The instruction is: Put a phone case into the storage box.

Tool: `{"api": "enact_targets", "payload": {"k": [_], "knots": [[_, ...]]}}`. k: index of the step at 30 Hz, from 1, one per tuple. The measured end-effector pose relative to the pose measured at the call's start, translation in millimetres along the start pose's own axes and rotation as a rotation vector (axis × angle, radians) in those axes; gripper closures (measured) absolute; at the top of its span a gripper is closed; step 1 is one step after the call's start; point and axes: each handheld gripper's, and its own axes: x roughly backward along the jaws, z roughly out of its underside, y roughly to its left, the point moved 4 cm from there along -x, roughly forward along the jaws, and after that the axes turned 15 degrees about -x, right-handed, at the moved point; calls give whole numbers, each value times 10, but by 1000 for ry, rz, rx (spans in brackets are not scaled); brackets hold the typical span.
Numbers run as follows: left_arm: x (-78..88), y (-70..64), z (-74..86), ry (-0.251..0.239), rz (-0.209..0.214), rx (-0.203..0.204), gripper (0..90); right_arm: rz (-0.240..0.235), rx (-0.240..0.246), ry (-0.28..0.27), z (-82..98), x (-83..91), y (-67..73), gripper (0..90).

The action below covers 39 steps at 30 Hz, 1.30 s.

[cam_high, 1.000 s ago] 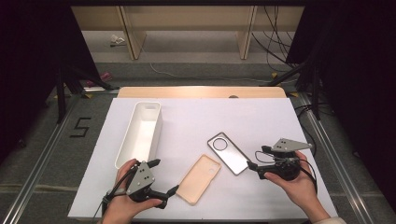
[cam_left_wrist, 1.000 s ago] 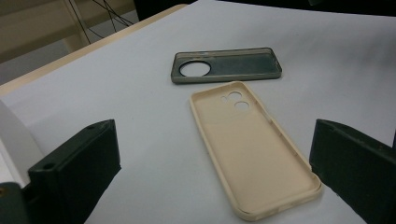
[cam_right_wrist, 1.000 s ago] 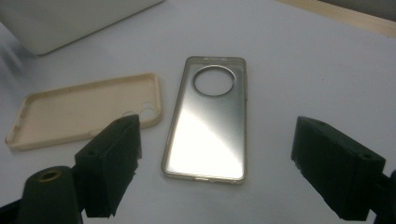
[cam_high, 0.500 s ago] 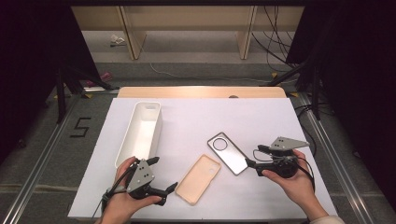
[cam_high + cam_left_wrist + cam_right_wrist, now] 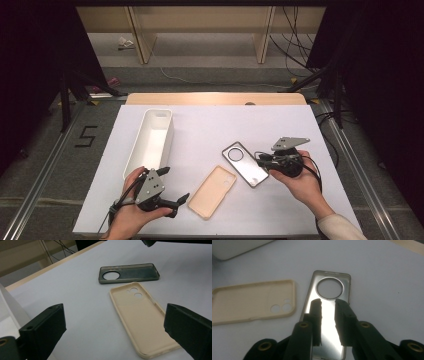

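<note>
Jaws of your right hand-held gripper (image 5: 328, 302) have just been closing and now stand narrow, with only a slim gap between them. They hover over the lower half of the grey phone case (image 5: 329, 312), pointing toward its round camera hole. From the right gripper view you cannot tell whether the pads press on the case or merely hang above its shiny inner face, and nothing shows pinched in the gap. In the high view that right hand-held gripper (image 5: 265, 159) sits at the near right end of the grey phone case (image 5: 246, 163), with your right hand (image 5: 300, 182) behind it.

Take the grey phone case as your landmark. It lies flat and open side up on the white surface (image 5: 210, 125), slanted, its camera hole at the far end. Just beside it, on its near left, lies the beige phone case (image 5: 212, 191), also open side up; the two look very close at one corner, but whether they touch is unclear. Well to the left of the grey case stands the long white tray (image 5: 150, 142), running away from you.

Your left hand-held gripper (image 5: 181, 200) rests low, left of the grey case and just short of the beige one's near end. Its jaws stand wide apart and hold nothing. In the left gripper view the beige phone case (image 5: 142, 325) lies ahead between them, with the grey phone case (image 5: 130, 273) beyond.
</note>
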Motion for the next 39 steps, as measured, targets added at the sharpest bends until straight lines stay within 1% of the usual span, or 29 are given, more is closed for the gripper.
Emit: {"api": "enact_targets", "payload": {"k": [1,2,3,4,7,8,9,11,12,14,15,16,17,18,19,20,21,22,26,30,32,36,37,39], "knots": [[-1,2,3,1,-1,0,36,7,3,27,-45,-76,-7,855],[-1,2,4,2,0,0,36,7,3,27,-45,-76,-7,855],[-2,2,5,2,0,-1,38,19,9,53,-88,-159,-17,891],[-2,2,5,3,1,-1,39,23,13,64,-110,-204,-26,900],[-3,-3,4,3,3,-5,40,41,14,95,-173,-344,-50,900],[-4,-5,4,3,4,-5,40,41,14,95,-173,-344,-50,900],[-4,-6,4,2,5,-5,40,63,21,117,-218,-440,-74,900],[-3,-6,6,2,6,-5,41,82,17,139,-260,-533,-104,900],[-3,-6,6,2,6,-5,41,82,17,139,-260,-533,-104,900],[0,-6,5,1,5,-6,42,93,24,155,-299,-628,-137,900],[1,-6,6,1,6,-7,45,100,30,174,-335,-717,-161,900],[1,-8,6,0,7,-6,46,108,34,183,-352,-758,-171,900],[1,-10,5,-1,7,-6,46,108,34,183,-352,-758,-171,900],[1,-10,5,-2,7,-7,46,114,38,199,-382,-836,-187,900],[1,-10,5,-1,7,-8,46,114,38,199,-382,-836,-187,900],[2,-11,6,-1,8,-7,46,121,36,214,-397,-905,-198,900],[3,-11,8,1,8,-7,46,121,36,214,-397,-905,-198,900],[4,-10,10,1,8,-6,47,129,37,229,-399,-961,-209,900],[3,-10,12,2,9,-5,47,135,35,241,-392,-1014,-221,900],[1,-17,8,0,11,-9,48,142,20,251,-394,-1054,-250,900],[3,-16,6,-2,9,-8,48,145,23,248,-400,-1057,-260,900],[3,-14,11,0,10,-6,48,164,10,251,-404,-1045,-285,900],[3,-15,11,0,10,-7,48,167,0,253,-400,-1039,-291,900],[4,-17,9,-1,10,-8,48,175,-2,256,-399,-1030,-304,900]]}}
